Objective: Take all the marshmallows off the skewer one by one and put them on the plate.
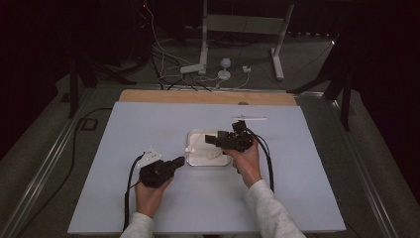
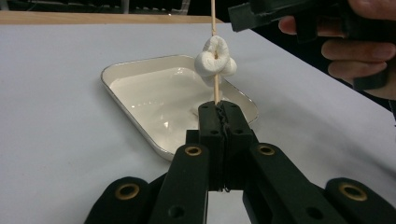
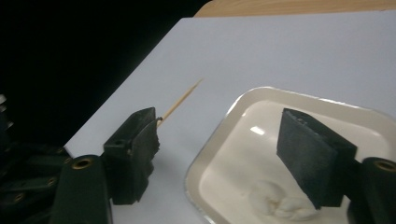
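My left gripper [image 2: 219,109] is shut on the lower end of a thin wooden skewer [image 2: 215,88], which stands upright. Two or three white marshmallows [image 2: 215,61] are threaded on it, just above the jaws. In the high view the left gripper [image 1: 179,161] sits at the left edge of a white tray [image 1: 195,134], with the skewered marshmallows [image 1: 188,148] at its tip. My right gripper [image 3: 219,126] hangs open over the tray [image 3: 243,100] with nothing between its fingers. A loose marshmallow [image 3: 280,205] lies in the tray below it. The skewer's pointed end [image 3: 182,100] shows past the right gripper's left finger.
The tray [image 2: 154,98] rests mid-table on a pale sheet [image 1: 148,124]. A thin white strip [image 1: 249,118] lies behind the right gripper [image 1: 210,140]. A wooden table edge [image 1: 208,96] runs along the back. Cables and a metal stand [image 1: 203,67] are on the floor beyond.
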### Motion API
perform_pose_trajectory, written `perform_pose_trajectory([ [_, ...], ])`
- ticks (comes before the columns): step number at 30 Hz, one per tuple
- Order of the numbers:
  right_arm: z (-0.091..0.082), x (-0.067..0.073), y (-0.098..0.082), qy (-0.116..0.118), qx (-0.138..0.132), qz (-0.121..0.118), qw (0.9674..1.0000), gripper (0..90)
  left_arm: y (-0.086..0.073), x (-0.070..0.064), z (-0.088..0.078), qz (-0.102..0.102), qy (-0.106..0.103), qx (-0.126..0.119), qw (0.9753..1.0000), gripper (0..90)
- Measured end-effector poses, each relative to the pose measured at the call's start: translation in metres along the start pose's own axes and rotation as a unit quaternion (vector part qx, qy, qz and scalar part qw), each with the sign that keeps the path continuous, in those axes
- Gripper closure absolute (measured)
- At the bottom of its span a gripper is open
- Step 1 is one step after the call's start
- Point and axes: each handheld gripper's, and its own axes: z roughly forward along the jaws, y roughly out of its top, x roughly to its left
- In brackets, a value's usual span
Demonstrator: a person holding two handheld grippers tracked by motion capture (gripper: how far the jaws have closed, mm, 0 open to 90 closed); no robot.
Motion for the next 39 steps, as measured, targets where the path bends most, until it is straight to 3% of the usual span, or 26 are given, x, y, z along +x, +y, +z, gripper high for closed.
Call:
perform_pose_trajectory([
  [10, 0.007, 0.017, -0.008, 0.026, 0.014, -0.016, 0.9994, 27.0, 0.001, -0.001, 0.0, -0.003, -0.002, -0.005, 1.0, 90.0],
  [32, 0.02, 0.025, -0.023, 0.056, 0.033, -0.012, 0.9978, 27.1, 0.004, -0.004, -0.001, -0.006, -0.009, -0.015, 0.9998, 90.0],
  [39, 0.022, 0.029, -0.026, 0.075, 0.04, -0.016, 0.9963, 34.5, 0.004, -0.005, -0.001, -0.007, -0.011, -0.017, 0.9998, 90.0],
])
